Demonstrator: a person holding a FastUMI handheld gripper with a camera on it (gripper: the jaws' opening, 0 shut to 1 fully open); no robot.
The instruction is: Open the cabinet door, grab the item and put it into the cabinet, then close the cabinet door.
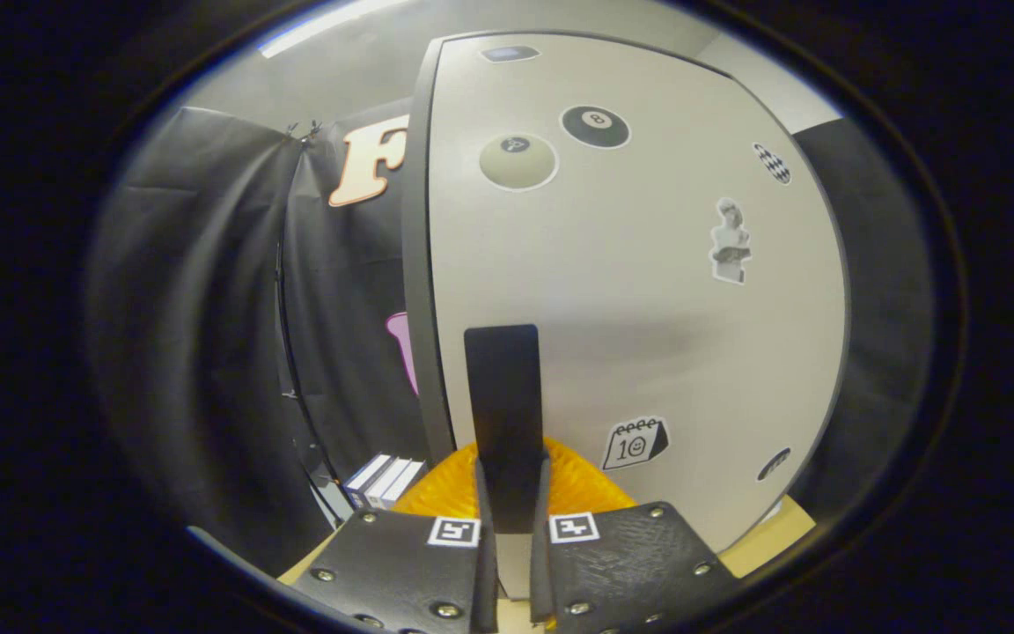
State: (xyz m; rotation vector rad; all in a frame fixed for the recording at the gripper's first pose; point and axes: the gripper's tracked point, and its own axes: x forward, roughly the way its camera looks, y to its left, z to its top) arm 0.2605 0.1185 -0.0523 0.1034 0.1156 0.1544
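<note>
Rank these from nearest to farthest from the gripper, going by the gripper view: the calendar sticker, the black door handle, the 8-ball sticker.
1. Black door handle: between the gripper fingers, which appear closed on it.
2. Calendar sticker: low on the cabinet door, just right of the handle.
3. 8-ball sticker: high on the door, well above the handle.

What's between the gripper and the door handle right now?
Nothing visible. The hand-held gripper has its fingers on either side of the dark vertical handle on the white cabinet door, apparently clamped on it.
</note>
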